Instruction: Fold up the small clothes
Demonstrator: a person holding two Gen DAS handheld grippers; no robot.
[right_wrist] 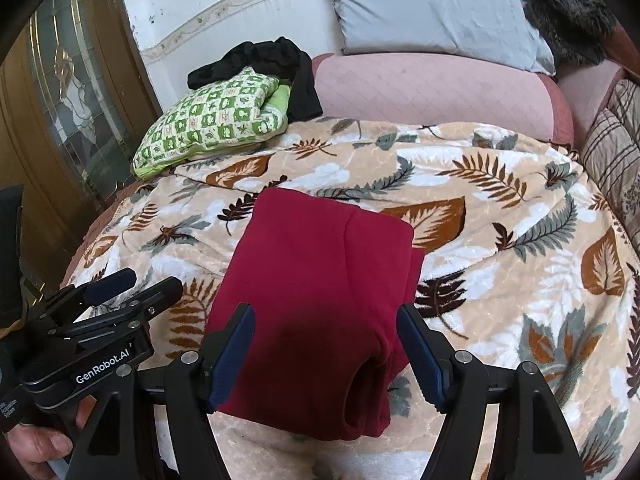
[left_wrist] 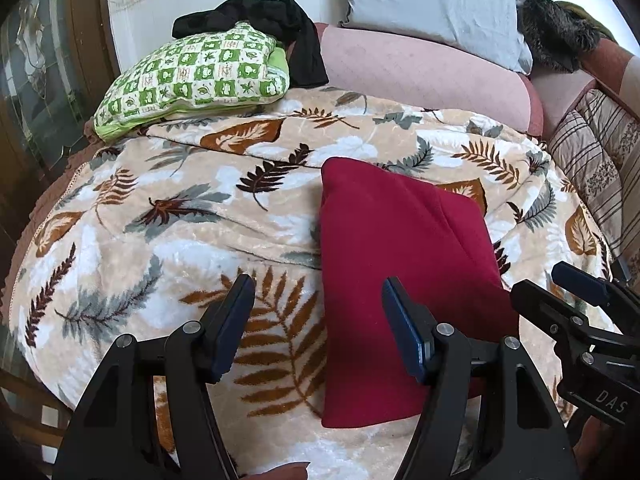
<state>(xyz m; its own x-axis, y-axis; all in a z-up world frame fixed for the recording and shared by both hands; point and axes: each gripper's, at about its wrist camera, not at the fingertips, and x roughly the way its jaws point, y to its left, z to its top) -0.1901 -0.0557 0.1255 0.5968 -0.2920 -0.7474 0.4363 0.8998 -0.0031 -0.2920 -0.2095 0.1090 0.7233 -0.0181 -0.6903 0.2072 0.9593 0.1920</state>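
A dark red garment (left_wrist: 384, 264) lies folded into a rectangle on the leaf-patterned blanket (left_wrist: 160, 240). It also shows in the right wrist view (right_wrist: 316, 296), with a folded-in layer along its right side. My left gripper (left_wrist: 318, 308) is open and empty, hovering over the garment's left edge and the blanket beside it. My right gripper (right_wrist: 326, 332) is open and empty, just above the garment's near end. Each gripper shows in the other's view: the right one (left_wrist: 576, 300) at far right, the left one (right_wrist: 132, 286) at lower left.
A green checked pillow (left_wrist: 192, 76) with a black garment (left_wrist: 276, 24) draped on it lies at the back left. A pink bolster (left_wrist: 420, 76), a grey pillow (left_wrist: 432, 0) and a dark furry item (left_wrist: 560, 36) lie behind. A striped cushion (left_wrist: 600, 160) is at right; a glass door (right_wrist: 76, 96) at left.
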